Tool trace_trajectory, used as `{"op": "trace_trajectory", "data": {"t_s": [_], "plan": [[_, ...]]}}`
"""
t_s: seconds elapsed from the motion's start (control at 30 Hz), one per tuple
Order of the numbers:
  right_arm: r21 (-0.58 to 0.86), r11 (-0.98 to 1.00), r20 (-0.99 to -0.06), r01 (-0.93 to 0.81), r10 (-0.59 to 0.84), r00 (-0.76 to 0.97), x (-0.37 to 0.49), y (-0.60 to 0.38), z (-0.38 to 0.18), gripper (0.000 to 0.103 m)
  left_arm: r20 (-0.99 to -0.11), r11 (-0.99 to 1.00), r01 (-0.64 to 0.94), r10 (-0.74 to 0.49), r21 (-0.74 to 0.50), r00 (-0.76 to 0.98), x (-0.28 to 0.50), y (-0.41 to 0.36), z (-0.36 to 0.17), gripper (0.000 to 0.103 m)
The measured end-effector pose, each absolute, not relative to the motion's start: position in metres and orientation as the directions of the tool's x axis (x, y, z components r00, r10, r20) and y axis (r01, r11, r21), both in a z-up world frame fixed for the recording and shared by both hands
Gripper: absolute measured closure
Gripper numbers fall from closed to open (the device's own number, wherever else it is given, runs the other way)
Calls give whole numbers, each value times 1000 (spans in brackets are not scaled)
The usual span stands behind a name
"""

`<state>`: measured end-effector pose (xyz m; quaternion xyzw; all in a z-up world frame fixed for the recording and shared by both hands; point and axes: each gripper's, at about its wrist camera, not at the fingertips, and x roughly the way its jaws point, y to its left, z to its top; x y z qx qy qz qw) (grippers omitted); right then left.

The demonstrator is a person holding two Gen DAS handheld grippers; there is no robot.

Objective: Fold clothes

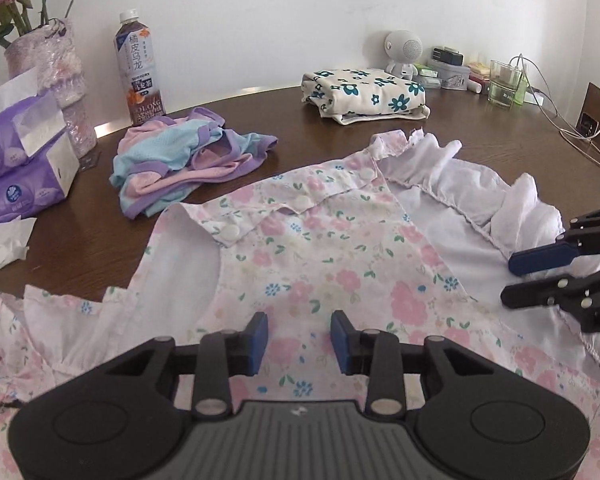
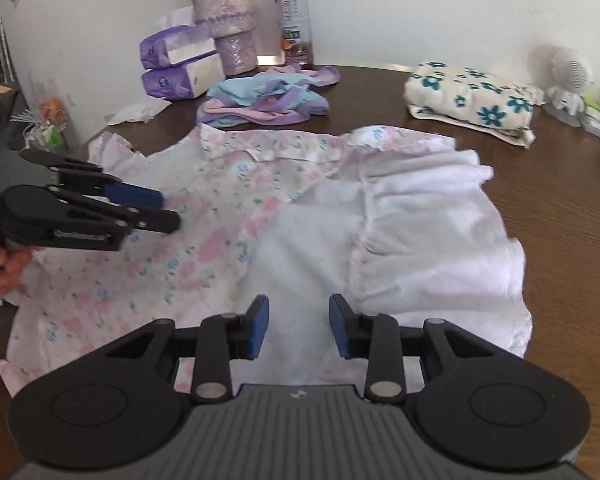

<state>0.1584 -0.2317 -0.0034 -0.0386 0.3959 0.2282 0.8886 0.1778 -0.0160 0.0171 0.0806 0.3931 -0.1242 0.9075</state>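
A pink floral garment (image 1: 312,264) (image 2: 204,216) lies spread on the dark wooden table, its right side turned over so the white inside (image 1: 452,216) (image 2: 420,232) faces up. My left gripper (image 1: 299,340) hovers open above the floral middle, nothing between its fingers; in the right wrist view it (image 2: 166,210) enters from the left, held by a hand. My right gripper (image 2: 299,330) is open over the white folded-over part. In the left wrist view it (image 1: 512,280) comes in from the right edge above the ruffled hem.
A crumpled pink, blue and purple garment (image 1: 180,160) (image 2: 268,98) lies behind. A folded cream cloth with teal flowers (image 1: 364,94) (image 2: 472,98) sits at the back. Tissue packs (image 1: 20,160), a vase (image 1: 56,76), a tea bottle (image 1: 140,68), a glass (image 1: 504,84) and cables (image 1: 572,128) line the table's far edge.
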Motion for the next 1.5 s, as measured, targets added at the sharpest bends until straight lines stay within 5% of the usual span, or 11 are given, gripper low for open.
{"op": "trace_trajectory", "data": {"t_s": [0.37,0.43,0.5,0.93,1.1,1.17,1.27,1.5], "plan": [[114,864,-700,-490,420,578,82,-246,22,60,-675,888,460,-325,23,663,77,-34,31,62],[130,858,-713,-496,429,555,73,-246,19,60,-698,871,491,-332,31,634,63,-43,23,68],[140,858,-724,-494,429,540,66,-245,14,60,-723,868,494,-316,40,614,55,-47,14,85],[100,882,-650,-461,409,641,9,-257,22,62,-686,943,287,-323,-171,652,6,-13,14,69],[21,885,-673,-465,357,648,-5,-254,9,76,-680,948,302,-287,-101,675,0,-28,7,65],[9,893,-678,-451,337,654,-7,-254,2,77,-672,948,315,-261,-44,693,-3,-38,3,67],[-9,896,-668,-445,325,669,-12,-254,-3,77,-658,949,313,-265,-47,705,-8,-40,2,102],[1,899,-654,-438,332,679,-11,-258,-7,77,-609,961,267,-252,-68,752,-32,-29,11,103]]}}
